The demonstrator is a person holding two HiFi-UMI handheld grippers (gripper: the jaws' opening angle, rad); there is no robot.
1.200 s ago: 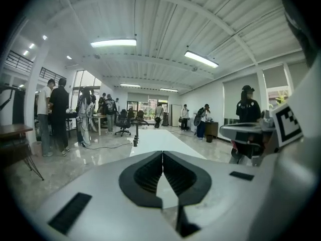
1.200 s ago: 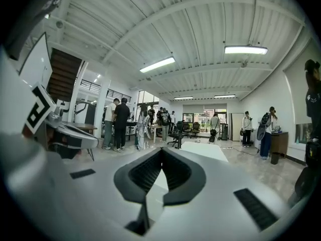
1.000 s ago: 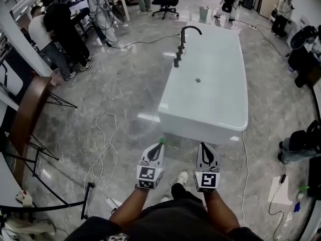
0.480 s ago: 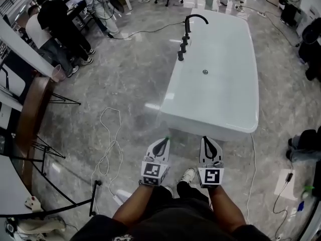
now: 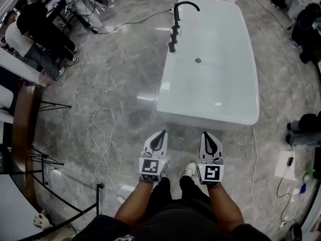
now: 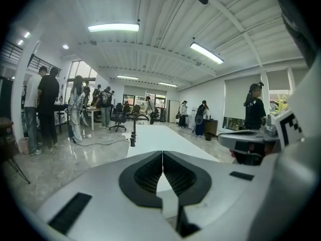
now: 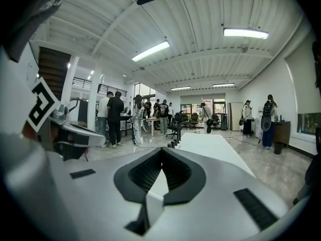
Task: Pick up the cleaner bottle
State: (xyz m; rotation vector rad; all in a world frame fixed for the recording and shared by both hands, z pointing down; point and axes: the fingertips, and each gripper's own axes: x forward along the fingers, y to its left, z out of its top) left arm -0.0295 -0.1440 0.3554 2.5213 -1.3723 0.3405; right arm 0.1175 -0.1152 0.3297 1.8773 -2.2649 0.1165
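white tub [image 5: 215, 79] w/ black faucet [image 5: 175, 21], ppl [image 5: 37, 31] far left.

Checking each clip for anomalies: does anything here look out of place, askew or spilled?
A loose white cable snakes across the floor left of the white bathtub, a possible trip hazard near the person's feet. Nothing looks spilled or damaged.

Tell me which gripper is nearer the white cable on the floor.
Left. The left gripper hovers just right of the white cable; the right gripper is farther right, beyond the left one.
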